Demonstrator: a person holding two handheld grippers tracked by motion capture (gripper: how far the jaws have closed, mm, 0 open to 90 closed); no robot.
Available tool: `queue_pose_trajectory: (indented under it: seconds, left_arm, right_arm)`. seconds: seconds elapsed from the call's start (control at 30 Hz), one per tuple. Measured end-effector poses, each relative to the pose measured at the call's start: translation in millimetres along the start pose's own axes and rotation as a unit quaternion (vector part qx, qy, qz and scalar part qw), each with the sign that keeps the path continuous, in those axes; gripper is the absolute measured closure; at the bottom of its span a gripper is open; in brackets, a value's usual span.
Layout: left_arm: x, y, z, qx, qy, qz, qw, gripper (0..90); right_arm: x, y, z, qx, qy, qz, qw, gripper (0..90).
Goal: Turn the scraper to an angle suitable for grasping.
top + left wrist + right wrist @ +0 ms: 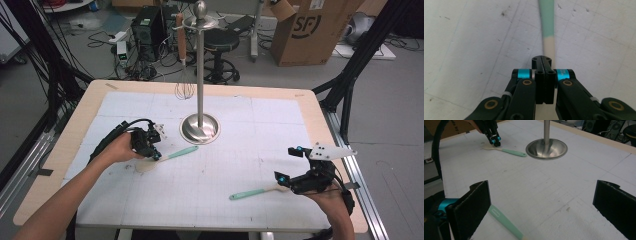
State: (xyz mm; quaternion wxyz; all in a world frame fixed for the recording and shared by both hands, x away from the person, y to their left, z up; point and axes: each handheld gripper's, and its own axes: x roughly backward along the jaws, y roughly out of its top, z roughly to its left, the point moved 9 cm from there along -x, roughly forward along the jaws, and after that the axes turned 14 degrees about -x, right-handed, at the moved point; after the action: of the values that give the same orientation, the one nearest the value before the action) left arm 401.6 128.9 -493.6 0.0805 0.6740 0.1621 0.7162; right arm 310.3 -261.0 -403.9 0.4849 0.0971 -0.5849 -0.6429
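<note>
Left tool (pixel 156 155), jaws closed together, tips over spatula (pixel 167 155); right tool (pixel 285 166) wide open, empty.

Even bright overhead light, soft shadows, glare on steel stand base (pixel 200 128); close spatula handle (pixel 548 22) blurred

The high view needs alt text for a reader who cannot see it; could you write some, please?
The left hand-held gripper is shut over a mint-handled spatula on a white table. The right hand-held gripper stands open beside a second spatula, below a steel stand.
</note>
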Motion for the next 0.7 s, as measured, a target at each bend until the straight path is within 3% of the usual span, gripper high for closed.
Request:
queue_pose_trajectory:
  seconds: [0.7]
  left_arm:
    - [5.9,-11.4,-14.4,-0.019,-0.025,0.033,0.999,90.0]
  right_arm:
    - [1.6,2.1,2.8,0.003,0.001,-0.002,1.0,0.0]
